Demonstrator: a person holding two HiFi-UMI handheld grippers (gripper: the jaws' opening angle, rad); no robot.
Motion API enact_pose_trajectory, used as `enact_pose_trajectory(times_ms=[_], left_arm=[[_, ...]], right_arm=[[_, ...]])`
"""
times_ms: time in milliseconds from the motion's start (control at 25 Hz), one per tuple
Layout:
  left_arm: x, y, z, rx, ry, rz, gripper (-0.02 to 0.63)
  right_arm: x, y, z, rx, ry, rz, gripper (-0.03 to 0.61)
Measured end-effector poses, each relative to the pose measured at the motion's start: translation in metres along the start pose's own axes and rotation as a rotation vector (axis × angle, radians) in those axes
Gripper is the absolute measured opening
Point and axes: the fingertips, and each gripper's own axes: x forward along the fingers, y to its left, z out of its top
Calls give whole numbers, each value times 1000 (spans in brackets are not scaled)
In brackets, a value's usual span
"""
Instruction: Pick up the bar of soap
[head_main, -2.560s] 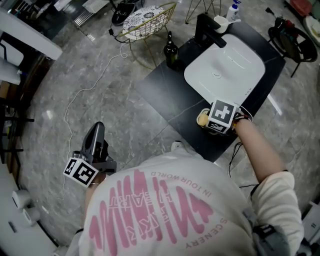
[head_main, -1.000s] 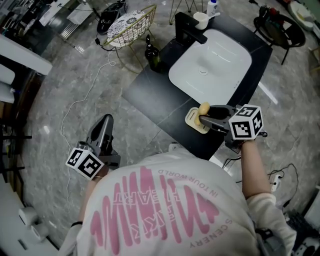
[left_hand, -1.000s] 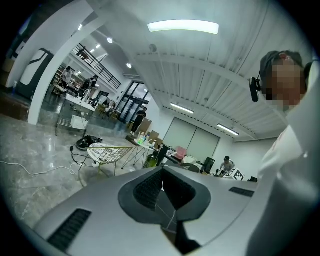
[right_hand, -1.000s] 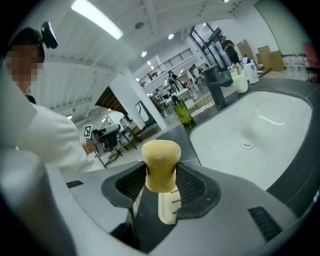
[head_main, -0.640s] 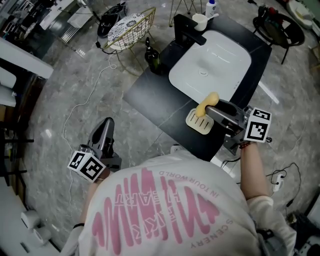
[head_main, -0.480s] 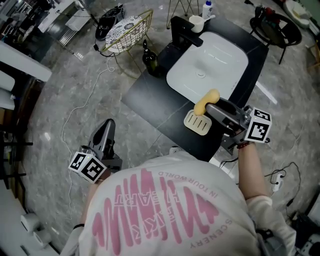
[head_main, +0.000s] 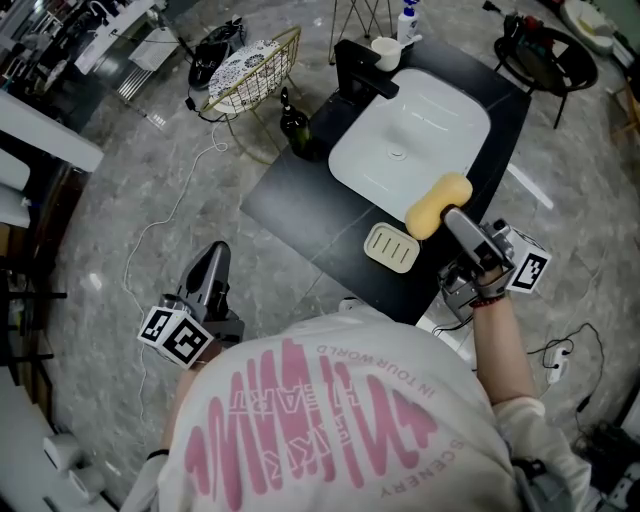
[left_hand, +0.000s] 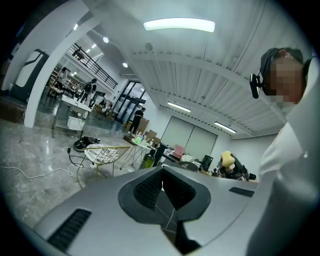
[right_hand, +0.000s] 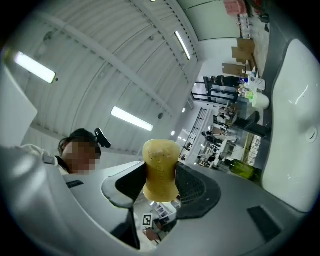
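the right gripper (head_main: 449, 214) is clamped on the yellow bar of soap (head_main: 438, 205). both pads press its sides, and most of the bar stands out past the jaw tips. the bar is held in the air, apart from the ribbed soap dish (head_main: 391, 247) just to its left. the dish lies on the black counter (head_main: 300, 200), by the near rim of the white basin (head_main: 410, 130). the left gripper (head_main: 207, 278), well to the left over the grey floor (head_main: 150, 150), has its jaws closed together.
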Motion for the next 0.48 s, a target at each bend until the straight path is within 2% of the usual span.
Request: enact_pose_trajectory(times_ms=[160, 480], left_arm=[[-1, 0, -2, -5, 3, 5, 11], [-8, 2, -3, -12, 0, 17, 11]], right_arm=[[4, 21, 10, 56, -76, 133, 192], [7, 44, 18, 148, -181, 311, 190]])
